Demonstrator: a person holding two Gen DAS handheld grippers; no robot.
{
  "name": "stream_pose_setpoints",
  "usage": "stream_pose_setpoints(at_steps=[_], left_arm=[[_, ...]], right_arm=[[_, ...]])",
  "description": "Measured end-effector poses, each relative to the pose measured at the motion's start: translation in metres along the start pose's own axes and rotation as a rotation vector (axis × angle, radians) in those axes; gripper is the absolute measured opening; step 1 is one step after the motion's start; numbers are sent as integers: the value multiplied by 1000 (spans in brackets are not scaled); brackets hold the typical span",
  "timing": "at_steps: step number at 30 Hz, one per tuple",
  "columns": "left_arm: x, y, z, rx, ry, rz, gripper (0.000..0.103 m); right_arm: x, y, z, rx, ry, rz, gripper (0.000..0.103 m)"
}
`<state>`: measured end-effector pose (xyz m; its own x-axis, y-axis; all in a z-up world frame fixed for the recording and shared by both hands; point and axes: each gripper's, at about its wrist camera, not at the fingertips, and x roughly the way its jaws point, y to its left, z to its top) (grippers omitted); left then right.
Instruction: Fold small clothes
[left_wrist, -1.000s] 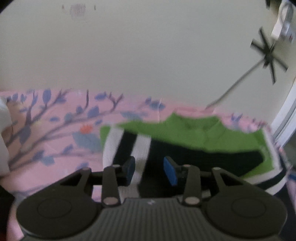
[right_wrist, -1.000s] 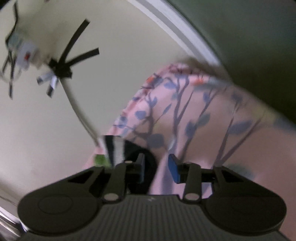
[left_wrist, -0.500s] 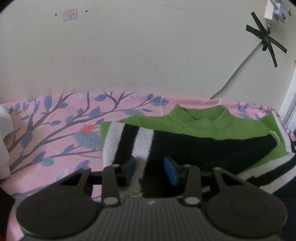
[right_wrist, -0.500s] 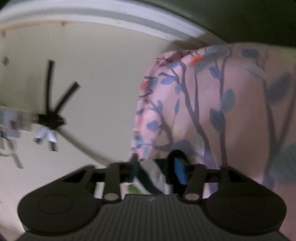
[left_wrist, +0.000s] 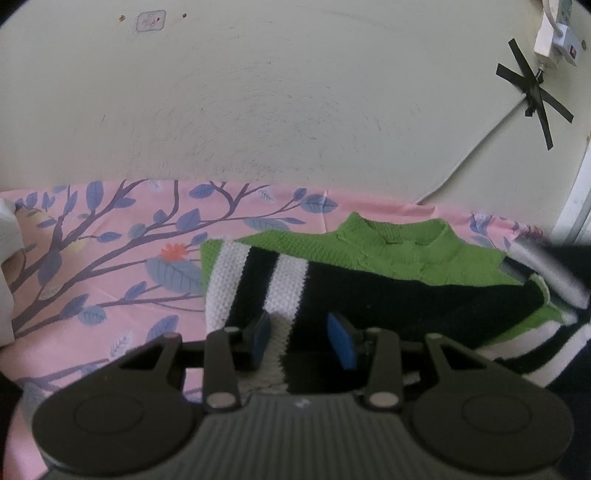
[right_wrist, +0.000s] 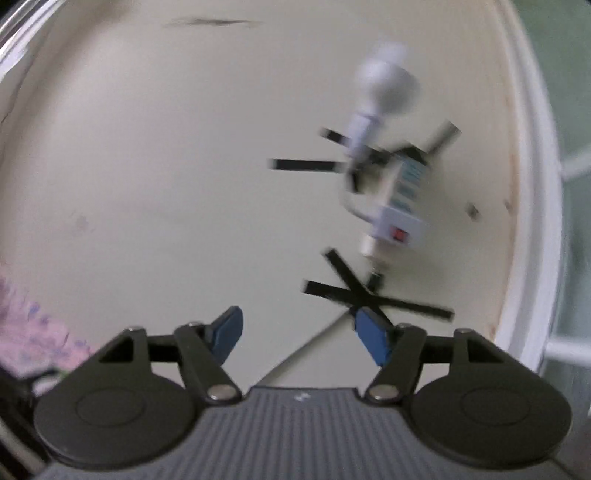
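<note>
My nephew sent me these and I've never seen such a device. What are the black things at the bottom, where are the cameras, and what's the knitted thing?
Each picture comes from a camera mounted on a handheld gripper, looking forward along its two blue-tipped fingers. A person holds one in each hand.

The left gripper hovers low over a green, black and white knitted sweater, partly folded on a pink sheet printed with branches. Its fingers are apart; whether they touch the knit is unclear.

The right gripper is open, empty and pointed at a cream wall with a white power strip taped on in black.
</note>
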<state>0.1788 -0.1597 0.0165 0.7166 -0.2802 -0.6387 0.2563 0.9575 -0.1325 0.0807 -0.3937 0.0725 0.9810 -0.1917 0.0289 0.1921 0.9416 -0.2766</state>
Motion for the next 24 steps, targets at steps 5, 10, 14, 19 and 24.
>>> stream_pose_setpoints(at_steps=[5, 10, 14, 19, 24], left_arm=[[0, 1, 0, -8, -1, -6, 36], [0, 3, 0, -19, -3, -14, 37], [0, 2, 0, -25, -3, -15, 37], [0, 2, 0, -21, -3, -14, 37], [0, 2, 0, -21, -3, -14, 38]], right_arm=[[23, -108, -22, 550, 209, -114, 56], [26, -177, -83, 994, 423, -41, 48], [10, -166, -113, 974, 542, -61, 59], [-11, -161, -155, 1353, 604, 75, 61], [11, -164, -165, 1692, 614, -14, 90]])
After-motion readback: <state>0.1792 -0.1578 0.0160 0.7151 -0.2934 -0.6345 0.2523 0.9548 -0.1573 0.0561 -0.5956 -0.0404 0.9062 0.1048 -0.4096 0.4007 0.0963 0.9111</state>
